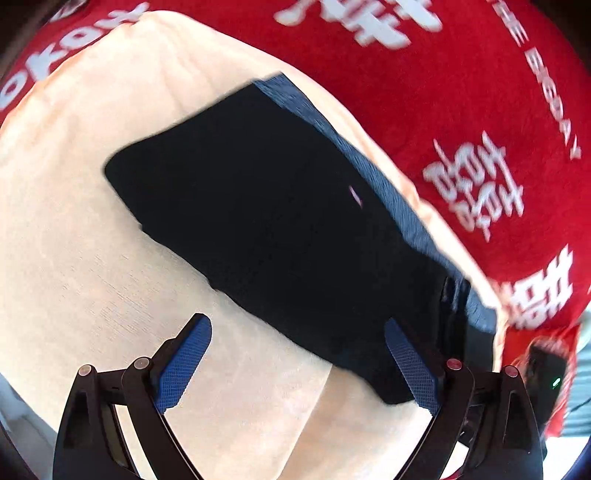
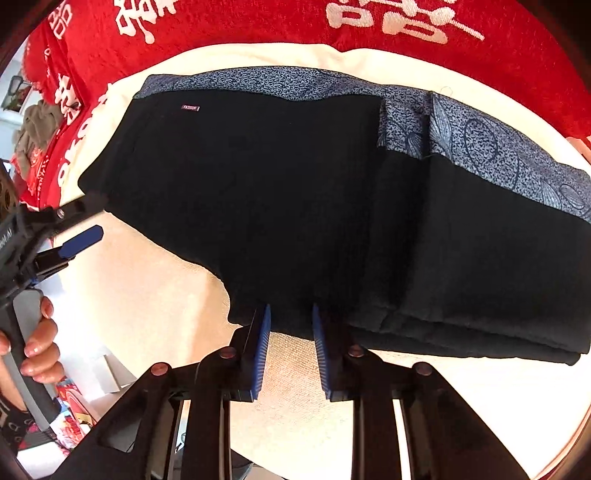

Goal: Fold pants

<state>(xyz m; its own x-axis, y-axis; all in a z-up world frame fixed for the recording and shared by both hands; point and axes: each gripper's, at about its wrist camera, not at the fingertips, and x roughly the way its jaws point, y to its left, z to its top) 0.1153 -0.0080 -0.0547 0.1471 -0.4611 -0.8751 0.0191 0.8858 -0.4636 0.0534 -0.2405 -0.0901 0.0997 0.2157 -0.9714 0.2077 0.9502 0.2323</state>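
Surface: cream cloth spread over a red blanket with white lettering.
Pants: my black pants lie folded on the cream cloth, a blue patterned band along the far edge, layers stacked at the right.
Right gripper: my right gripper points steeply down at the near hem, jaws narrowed with the cloth edge at their tips; whether the pads pinch it I cannot tell.
Left gripper: my left gripper hovers wide open, nothing held.
Left hand: my hand wraps the handle.

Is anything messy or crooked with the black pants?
Nothing much. The black pants lie folded flat on the cream cloth. One folded layer's patterned blue band sits a little lower than the band beside it.
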